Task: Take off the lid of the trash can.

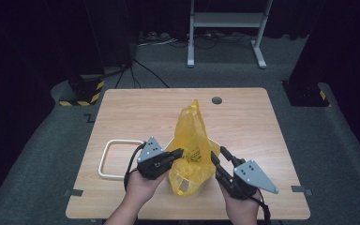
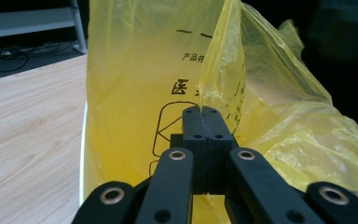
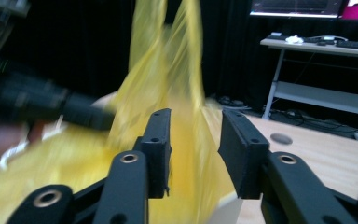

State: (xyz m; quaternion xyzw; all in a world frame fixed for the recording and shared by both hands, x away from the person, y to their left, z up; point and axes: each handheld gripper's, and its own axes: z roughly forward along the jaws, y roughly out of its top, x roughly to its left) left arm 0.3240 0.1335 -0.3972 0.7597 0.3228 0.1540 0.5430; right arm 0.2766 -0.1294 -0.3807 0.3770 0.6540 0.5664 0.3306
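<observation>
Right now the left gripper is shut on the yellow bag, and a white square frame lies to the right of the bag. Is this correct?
Not fully. The left gripper is shut on the bag, but the frame lies to the bag's left, as the high view shows.

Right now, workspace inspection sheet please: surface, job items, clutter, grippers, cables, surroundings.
Surface: wooden table, round hole near far edge.
Job's things: yellow bag stands mid-table, handles up.
Clutter: white frame lies flat, left of bag.
Grippers: left gripper shut on a fold of the bag; right gripper open, bag film between its jaws but not pressed.
Cables: black cables on floor beyond table.
Surroundings: white stand, hazard-striped base, dark curtains.
</observation>
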